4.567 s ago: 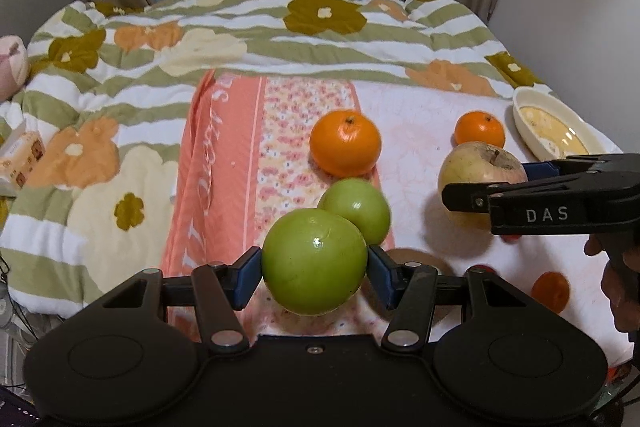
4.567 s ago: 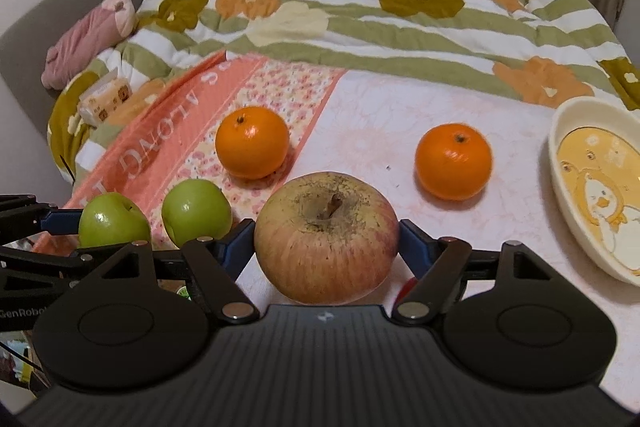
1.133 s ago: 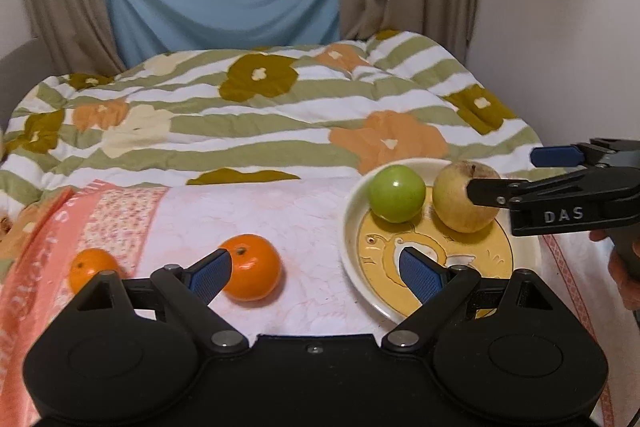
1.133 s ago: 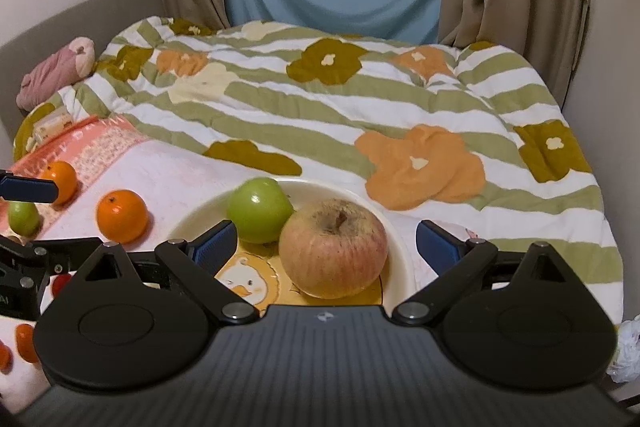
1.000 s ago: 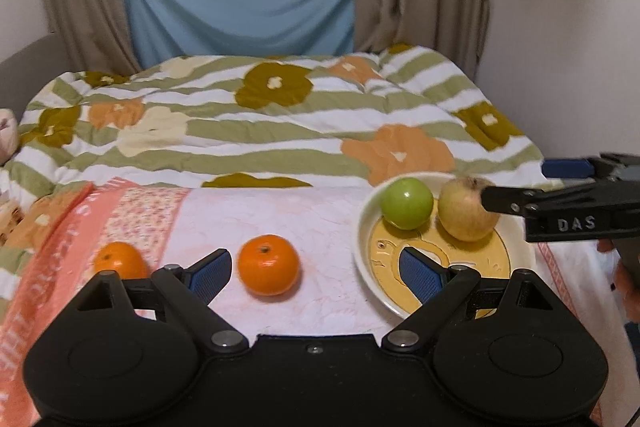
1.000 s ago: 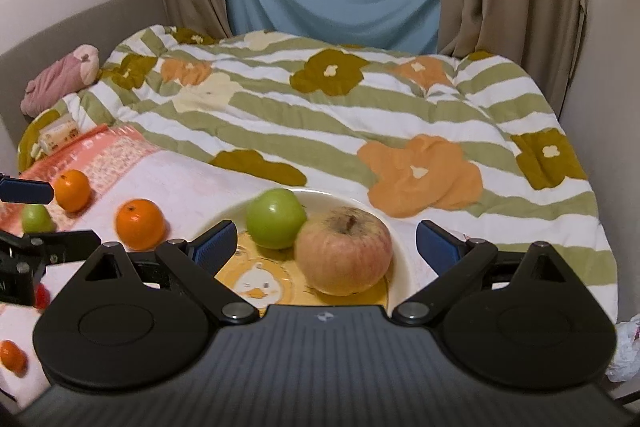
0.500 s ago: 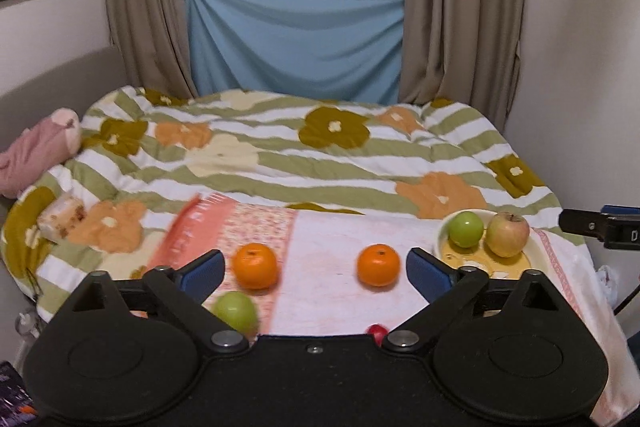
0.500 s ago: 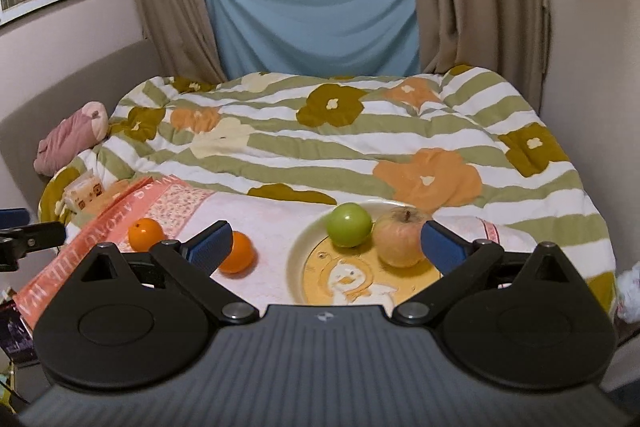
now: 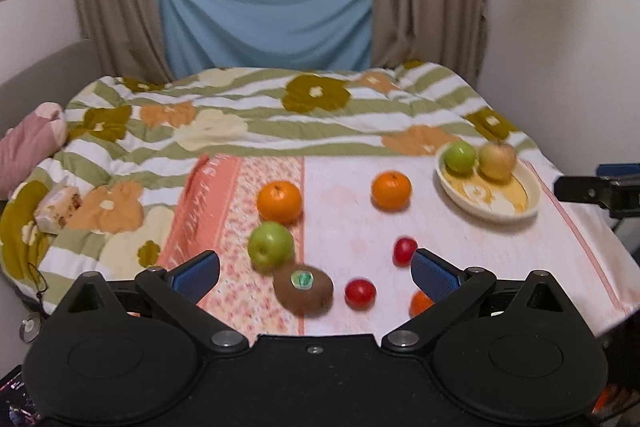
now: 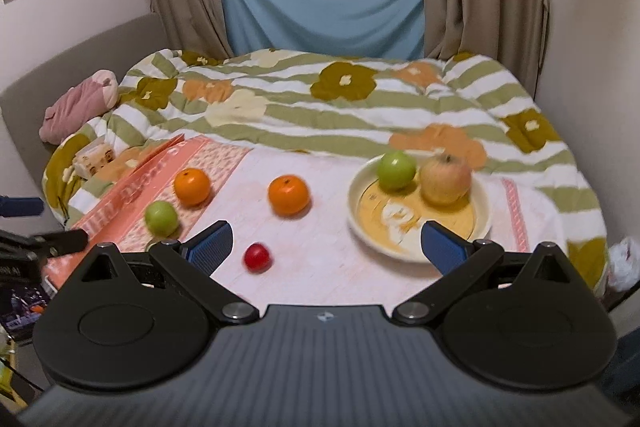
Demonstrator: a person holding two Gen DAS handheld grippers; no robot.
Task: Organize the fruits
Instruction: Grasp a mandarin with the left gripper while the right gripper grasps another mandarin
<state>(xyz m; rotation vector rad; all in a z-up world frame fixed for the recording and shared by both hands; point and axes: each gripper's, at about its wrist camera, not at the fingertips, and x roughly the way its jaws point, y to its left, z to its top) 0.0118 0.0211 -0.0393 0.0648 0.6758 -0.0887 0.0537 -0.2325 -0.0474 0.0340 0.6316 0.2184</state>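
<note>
Both tongs, left [image 9: 315, 269] and right [image 10: 326, 241], are gaping wide and empty; the left jaws have just been opening. The firm, smooth green apple [image 9: 271, 242] at eleven o'clock is likely needing a grip across its middle.

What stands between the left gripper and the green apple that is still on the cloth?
Nothing visible blocks it. The left gripper is open and empty, and the green apple lies just beyond its fingertips. A kiwi sits close beside the apple, nearer the camera and slightly right, so it may get nudged.
</note>
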